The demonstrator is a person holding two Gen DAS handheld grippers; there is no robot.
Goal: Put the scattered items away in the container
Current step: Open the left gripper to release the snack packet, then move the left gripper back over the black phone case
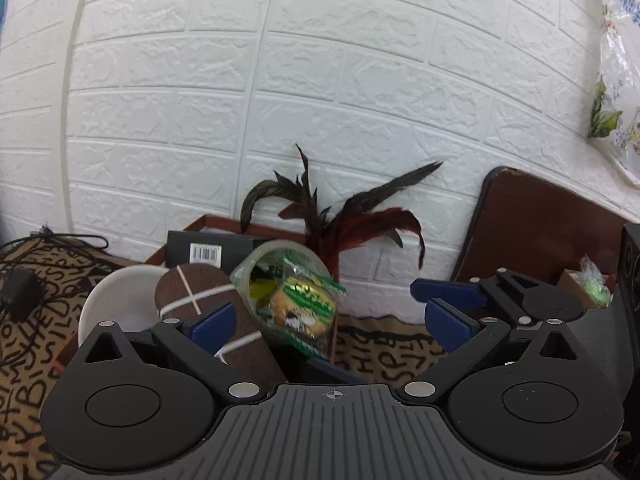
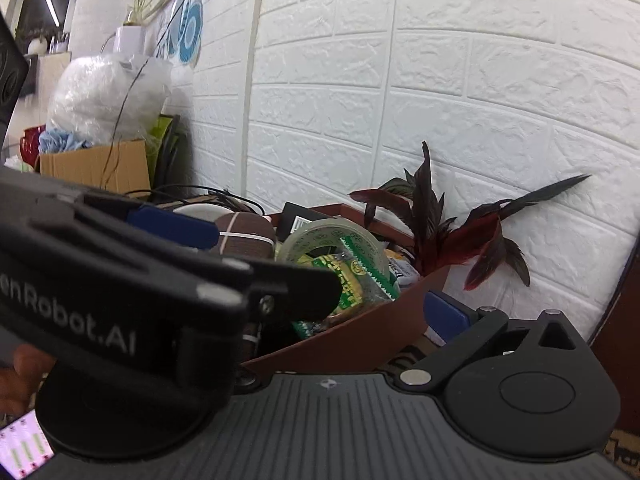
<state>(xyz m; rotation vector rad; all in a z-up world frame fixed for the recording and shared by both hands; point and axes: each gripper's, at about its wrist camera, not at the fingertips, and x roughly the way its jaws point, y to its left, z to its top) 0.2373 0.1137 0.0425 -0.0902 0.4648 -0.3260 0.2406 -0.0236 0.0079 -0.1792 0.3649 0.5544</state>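
Tape roll [image 1: 280, 272] and snack packet [image 1: 306, 308] in tray [image 2: 352, 336]

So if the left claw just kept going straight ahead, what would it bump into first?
Most likely the snack packet leaning on the tape roll in the tray, right between the open left claw fingers. Depth is hard to judge.
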